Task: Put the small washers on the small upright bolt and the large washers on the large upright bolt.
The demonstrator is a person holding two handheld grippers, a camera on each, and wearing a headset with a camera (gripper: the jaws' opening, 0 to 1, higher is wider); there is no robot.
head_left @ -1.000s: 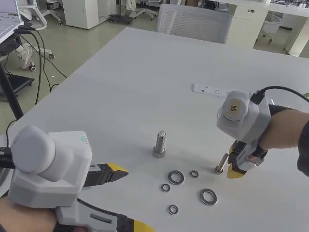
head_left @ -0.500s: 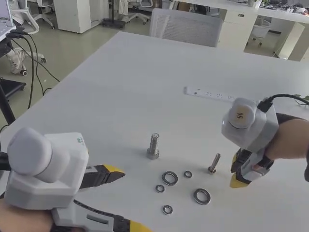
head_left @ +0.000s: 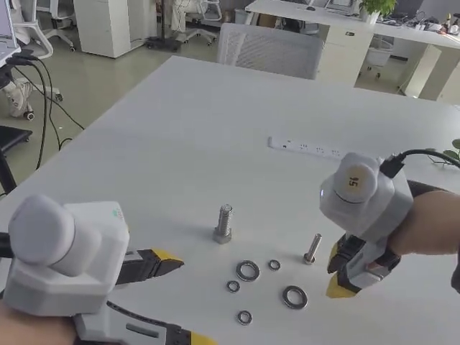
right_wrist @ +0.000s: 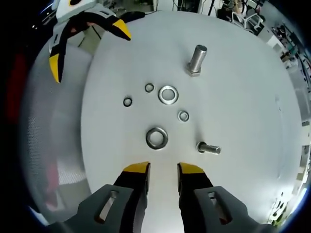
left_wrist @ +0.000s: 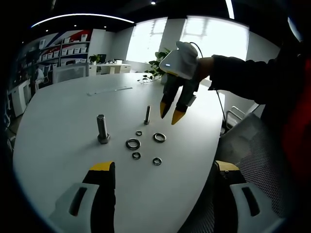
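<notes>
On white table, near front edge: right gripper had backed off small bolt, jaws narrowly parted, empty. Bolt, tilted against gripper a second earlier, stood free, seemingly upright, slight lean possible. Large bolt upright, further left. Left gripper hovered, spread wide, empty. Five washers lay flat by bolts; none threaded yet, sorting could start. Power strip beyond; office chair, desks behind.

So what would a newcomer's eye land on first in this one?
Two bolts stand on the white table, the large bolt to the left of the small bolt in the head view, with five loose washers lying flat just in front of them. The right gripper hovers open beside the small bolt. The left gripper is held at the table's near edge, jaws wide apart.
</notes>
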